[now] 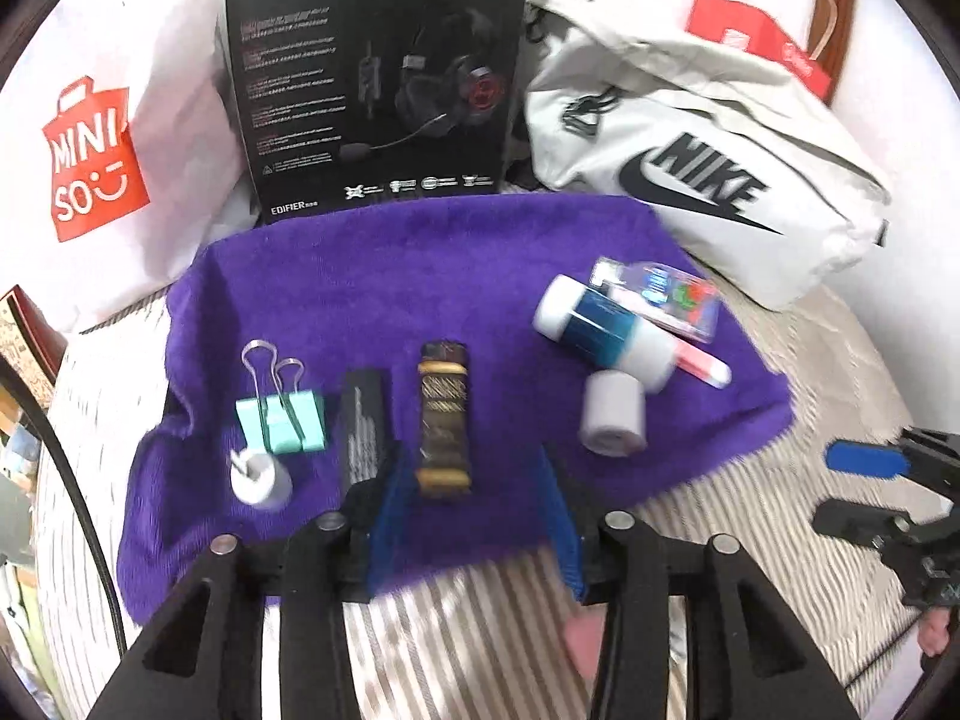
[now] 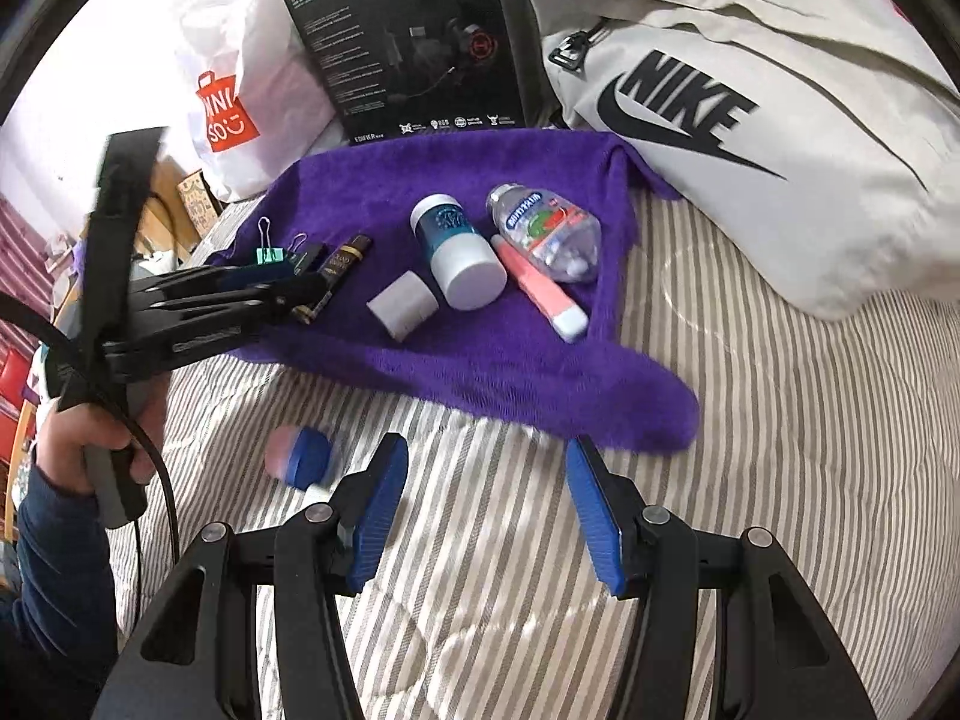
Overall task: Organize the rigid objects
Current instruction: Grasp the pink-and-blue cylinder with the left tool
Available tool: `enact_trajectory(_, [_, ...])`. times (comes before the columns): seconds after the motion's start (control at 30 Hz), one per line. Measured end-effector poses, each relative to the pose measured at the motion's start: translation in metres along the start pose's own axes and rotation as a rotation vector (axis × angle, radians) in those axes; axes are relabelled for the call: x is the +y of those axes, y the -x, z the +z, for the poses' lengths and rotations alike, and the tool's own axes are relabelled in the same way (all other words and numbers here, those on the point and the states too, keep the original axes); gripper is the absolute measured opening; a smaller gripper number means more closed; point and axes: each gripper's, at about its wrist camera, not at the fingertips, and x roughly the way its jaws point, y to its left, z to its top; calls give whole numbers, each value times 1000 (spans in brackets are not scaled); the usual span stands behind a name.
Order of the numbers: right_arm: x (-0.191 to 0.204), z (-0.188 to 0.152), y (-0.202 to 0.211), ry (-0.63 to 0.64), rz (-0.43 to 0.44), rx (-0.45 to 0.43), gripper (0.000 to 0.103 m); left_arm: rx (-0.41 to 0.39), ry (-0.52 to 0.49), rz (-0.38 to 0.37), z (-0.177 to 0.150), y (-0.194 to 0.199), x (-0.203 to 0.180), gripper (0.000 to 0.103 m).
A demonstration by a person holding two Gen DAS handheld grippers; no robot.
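On the purple towel [image 1: 420,276], a brown-and-gold bar [image 1: 444,420] is lying between the parted fingers of the left hand-held gripper [image 1: 474,498], untouched. Farther right, the right hand-held gripper [image 2: 486,498] is hovering empty, fingers apart, over the striped bed [image 2: 750,480].

Left wrist view looks steeply down along its own blue fingers [image 1: 387,504], close over the near edge of the purple towel [image 1: 420,276]; right wrist view sits further back over the striped bedding [image 2: 750,450], facing likewise, both sharing towel, headset box [image 1: 372,78] and grey bag [image 2: 750,120].
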Motion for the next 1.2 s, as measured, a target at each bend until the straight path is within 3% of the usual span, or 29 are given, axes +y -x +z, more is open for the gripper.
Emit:
enact_trajectory(0.27, [-5,-22,17,-30,-2,-29,55,14,-17,-7,-36,22,-26,44])
enact_trajectory(0.5, [-8,-42,27,-51,2,-31,55,56,8,-32,-59,9,-40,44])
enact_trajectory(0.73, [-14,-59,33,-70,-7,-19,55,88,13,1,-68,-11,-47,43])
enact_trajectory(0.83, [-14,-63,34,-74,-6,-22,55,63,11,8,-73,-10,-46,43])
enact_trajectory(0.9, [-14,-65,34,-76,-3,-22,55,52,13,11,-75,-10,-42,37])
enact_trajectory(1.2, [-4,-68,21,-60,22,-3,55,44,-8,44,-80,-8,-37,37])
